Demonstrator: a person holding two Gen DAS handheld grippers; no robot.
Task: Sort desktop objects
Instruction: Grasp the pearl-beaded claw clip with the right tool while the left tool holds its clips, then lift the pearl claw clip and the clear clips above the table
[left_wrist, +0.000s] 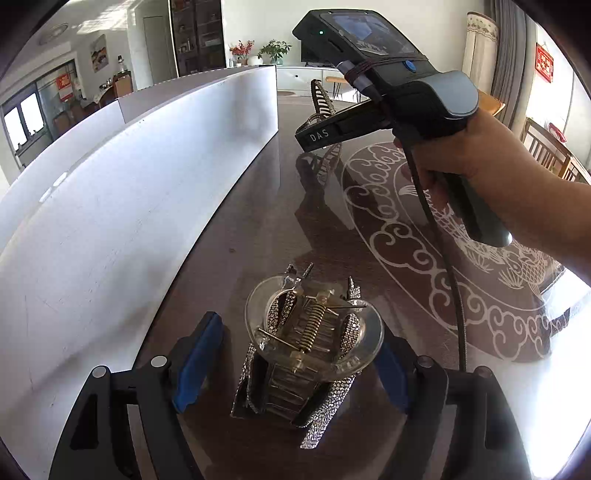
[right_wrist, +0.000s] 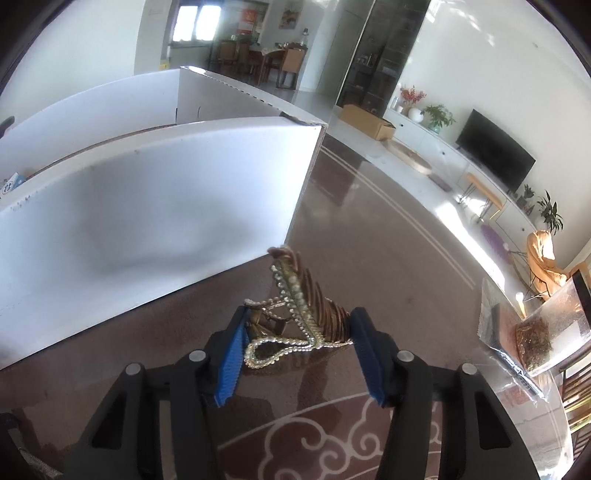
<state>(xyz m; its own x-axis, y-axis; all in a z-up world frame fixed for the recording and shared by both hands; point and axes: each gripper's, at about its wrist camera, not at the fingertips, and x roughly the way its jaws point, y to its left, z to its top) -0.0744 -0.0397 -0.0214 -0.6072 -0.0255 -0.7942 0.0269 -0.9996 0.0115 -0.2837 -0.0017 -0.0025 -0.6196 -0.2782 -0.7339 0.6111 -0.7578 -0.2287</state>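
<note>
Progress looks early: your left tool (left_wrist: 291, 365) stands wide around the rhinestone claw clip (left_wrist: 310, 350), pads apart from it. Right tool (right_wrist: 295, 350) has narrowed on the gold pearl clip (right_wrist: 299, 314); contact unclear. Both clips sit on the tabletop (right_wrist: 369, 240), white box (right_wrist: 147, 210) ahead-left, nothing sorted.

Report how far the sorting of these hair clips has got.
Done: nothing visibly; the white box's inside is mostly hidden. In hand: the right hand-held gripper brackets the gold pearl hair claw; the left hand-held gripper straddles the clear rhinestone hair claw. Left: both clips still on the table.
</note>
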